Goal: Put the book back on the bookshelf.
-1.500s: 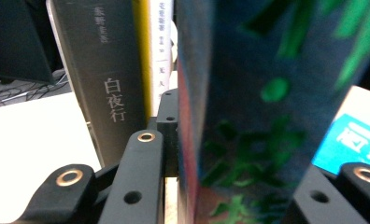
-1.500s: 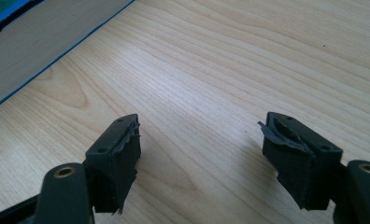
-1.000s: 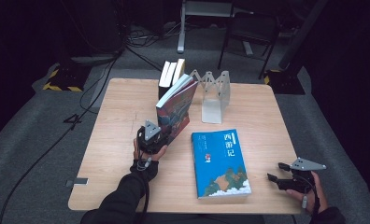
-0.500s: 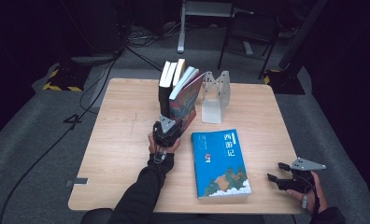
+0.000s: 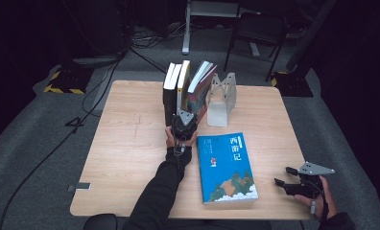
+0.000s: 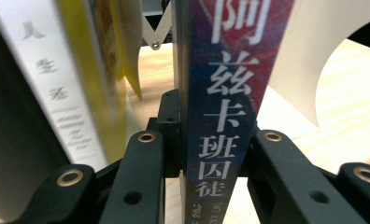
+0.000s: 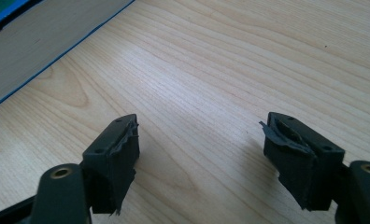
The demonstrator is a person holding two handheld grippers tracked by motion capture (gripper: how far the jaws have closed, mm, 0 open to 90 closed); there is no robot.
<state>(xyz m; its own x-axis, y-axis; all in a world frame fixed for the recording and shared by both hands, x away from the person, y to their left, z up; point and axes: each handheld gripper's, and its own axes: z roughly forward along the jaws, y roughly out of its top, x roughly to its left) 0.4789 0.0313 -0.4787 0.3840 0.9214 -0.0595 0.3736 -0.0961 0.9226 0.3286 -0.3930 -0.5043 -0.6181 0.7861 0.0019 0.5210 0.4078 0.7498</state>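
Left gripper (image 5: 185,125) clamped on purple-spined book (image 6: 230,93), frame center; right gripper (image 5: 293,181) jaws spread, empty, lower right.

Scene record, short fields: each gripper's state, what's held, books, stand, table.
left gripper: shut on the purple-spined book, spine clamped between the jaws
held book: leaning among the standing books, by the white bookend
standing books: dark and white-yellow volumes, upright, to the left of the held one
right gripper: open, nothing between the jaws, over bare wood near the table's right front corner
blue book: flat, cover up, between the two hands
table: light wood
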